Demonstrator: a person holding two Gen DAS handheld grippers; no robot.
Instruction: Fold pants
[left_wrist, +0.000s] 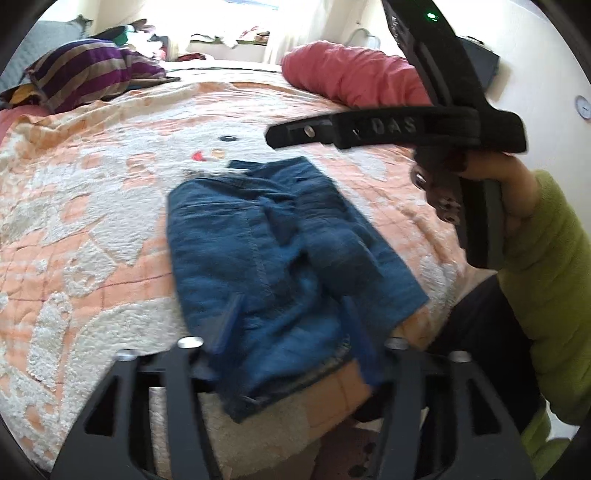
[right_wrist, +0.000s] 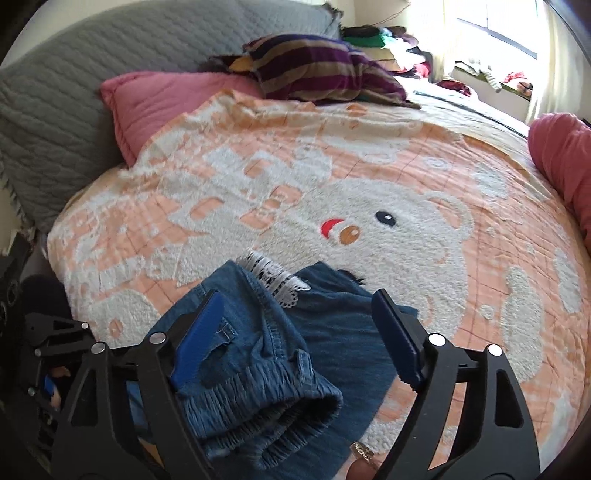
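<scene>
Blue denim pants (left_wrist: 280, 266) lie folded into a compact bundle on the orange and white bear blanket (left_wrist: 92, 229), near the bed's front edge. My left gripper (left_wrist: 291, 325) is open, its blurred blue fingers just above the bundle's near end. In the right wrist view the pants (right_wrist: 266, 362) show their elastic waistband and a white lace trim. My right gripper (right_wrist: 299, 332) is open over them, holding nothing. In the left wrist view the right gripper's body (left_wrist: 406, 129) is held up in a hand with a green sleeve.
A pink bolster (left_wrist: 354, 77) lies at the far right of the bed. A striped purple blanket (left_wrist: 92, 70) and a pink pillow (right_wrist: 155, 99) lie at the head. A grey quilted headboard (right_wrist: 92, 74) stands behind. Clutter sits by the window (right_wrist: 491, 33).
</scene>
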